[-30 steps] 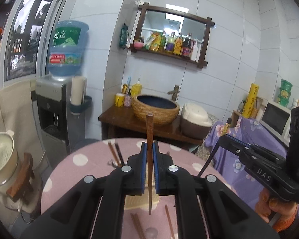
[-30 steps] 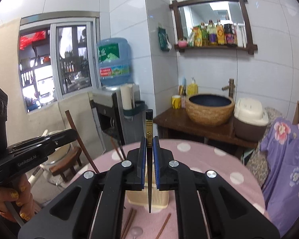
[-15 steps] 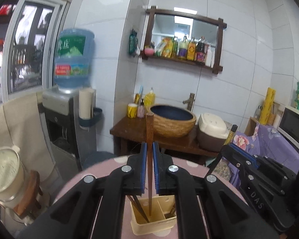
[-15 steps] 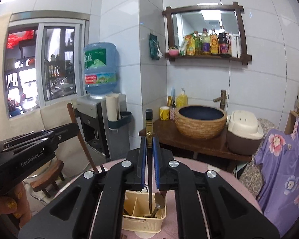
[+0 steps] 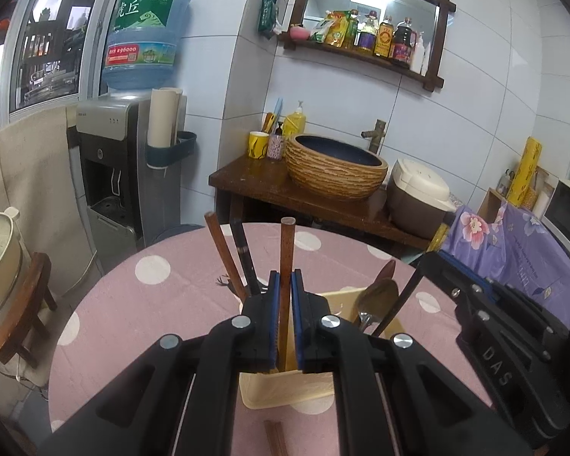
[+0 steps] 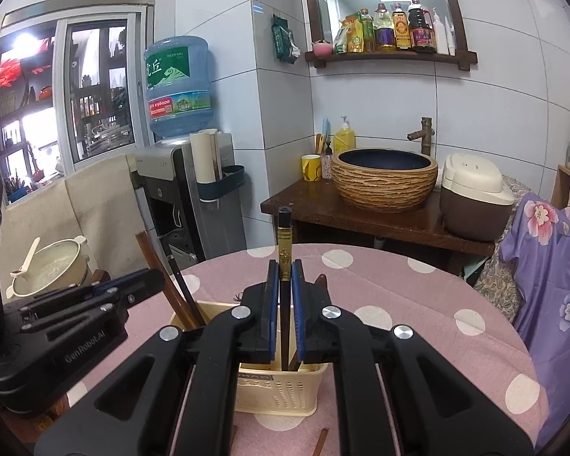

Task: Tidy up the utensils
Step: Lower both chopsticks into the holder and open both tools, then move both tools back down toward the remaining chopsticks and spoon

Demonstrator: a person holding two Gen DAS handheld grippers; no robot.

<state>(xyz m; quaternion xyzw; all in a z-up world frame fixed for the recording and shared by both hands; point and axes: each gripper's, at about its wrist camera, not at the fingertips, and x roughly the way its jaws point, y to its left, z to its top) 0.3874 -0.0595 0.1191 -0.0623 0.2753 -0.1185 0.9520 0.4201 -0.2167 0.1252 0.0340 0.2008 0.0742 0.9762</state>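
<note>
Both hands have come down and forward since a second ago: then the caddy sat low under the grippers, now it fills the space right behind the fingers, and each chopstick's lower end has dropped to the caddy's mouth.

Starting on the left, my left gripper is clamped on a brown chopstick, held nearly upright, its lower end at or just inside the caddy; I can't tell how deep. Just left of it two chopsticks already lean in the caddy, and to its right stand spoons.

On the right, my right gripper is pinched shut on a dark chopstick with a gold band, also upright, its lower part running down into the caddy. The left gripper shows beside it, close but apart.

To finish this well, I'd keep both sticks vertical and sink them until the tips are clearly below the rim, steering the brown one into the section with the leaning pair and not the spoon side. I'd let go one hand at a time, opening only slightly so the stick slides, not tips out, then lift straight up to avoid hooking the leaning chopsticks. More sticks lie on the pink spotted surface near me, so I judge the job unfinished.
</note>
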